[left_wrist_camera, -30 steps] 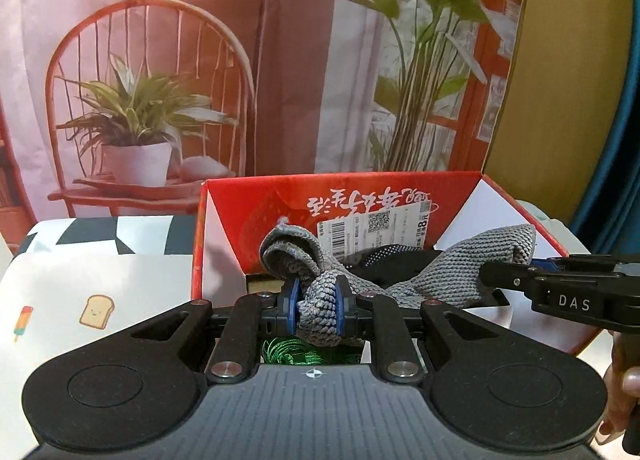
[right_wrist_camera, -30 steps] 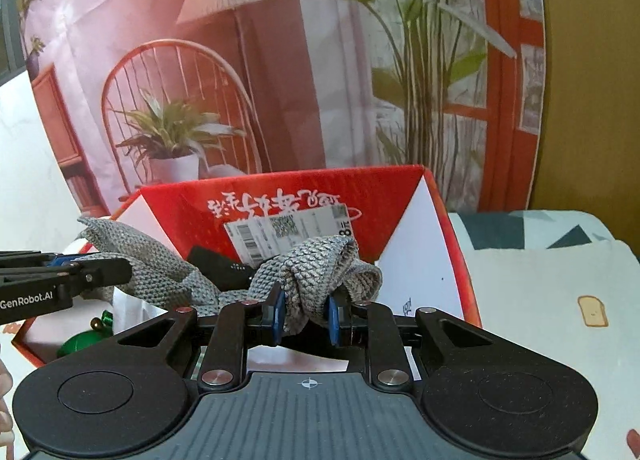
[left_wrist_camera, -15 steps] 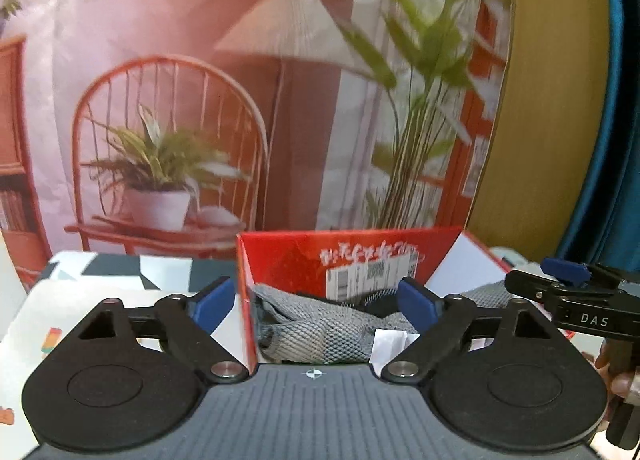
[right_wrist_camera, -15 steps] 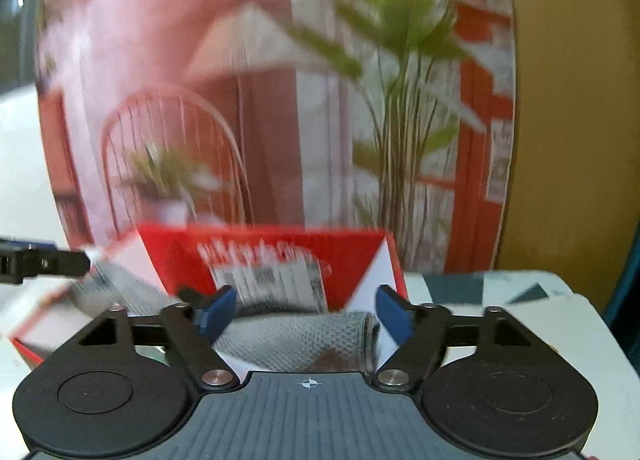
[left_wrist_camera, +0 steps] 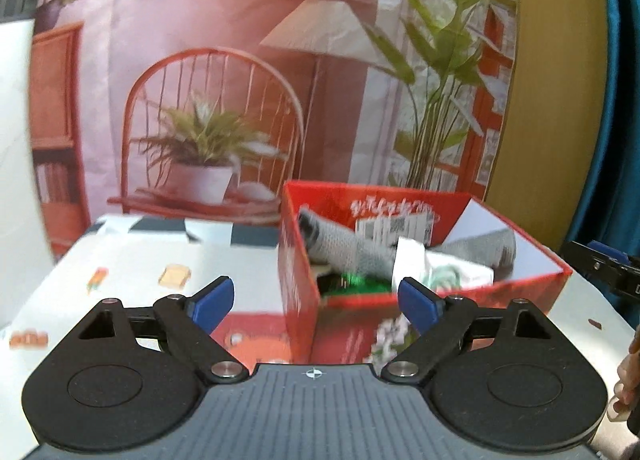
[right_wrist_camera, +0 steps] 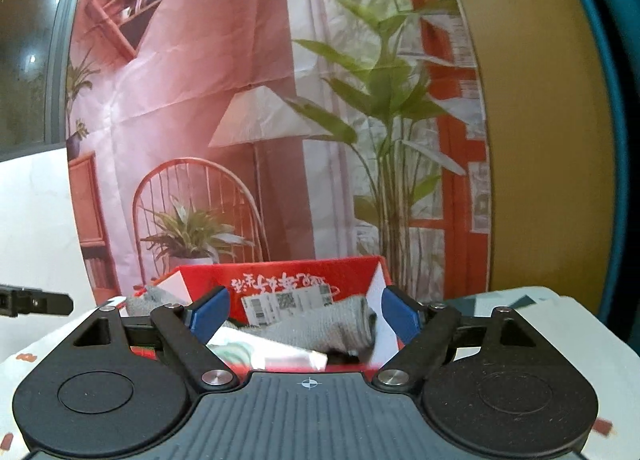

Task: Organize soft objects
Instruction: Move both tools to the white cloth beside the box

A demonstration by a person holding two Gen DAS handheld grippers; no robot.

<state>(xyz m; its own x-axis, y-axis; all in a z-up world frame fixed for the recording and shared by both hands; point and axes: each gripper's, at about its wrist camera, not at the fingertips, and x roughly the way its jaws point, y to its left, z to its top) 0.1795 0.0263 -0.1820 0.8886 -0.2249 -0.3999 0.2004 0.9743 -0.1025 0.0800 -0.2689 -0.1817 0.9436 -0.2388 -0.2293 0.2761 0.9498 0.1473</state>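
A grey knit cloth point(left_wrist_camera: 348, 250) lies draped across the inside of the red cardboard box point(left_wrist_camera: 292, 280), on top of a green item point(left_wrist_camera: 354, 280) and a white packet point(left_wrist_camera: 444, 266). My left gripper point(left_wrist_camera: 315, 298) stands open, drawn back from the box's near left corner, with nothing between its blue pads. In the right wrist view the same grey cloth point(right_wrist_camera: 340, 324) rests in the red box point(right_wrist_camera: 352, 272). My right gripper point(right_wrist_camera: 305, 314) is open too, short of the box and holding nothing. Each gripper's tip shows at the edge of the other's view.
The box stands on a tablecloth point(left_wrist_camera: 132, 260) printed with small pictures. A printed backdrop point(left_wrist_camera: 224, 80) of a chair, plant and lamp hangs close behind the table. A hand point(left_wrist_camera: 628, 372) shows at the right edge. A shipping label point(right_wrist_camera: 288, 302) is stuck inside the box.
Both grippers were shut on the grey cloth over the box. They have opened, let it go and drawn back. The cloth now lies in the box.
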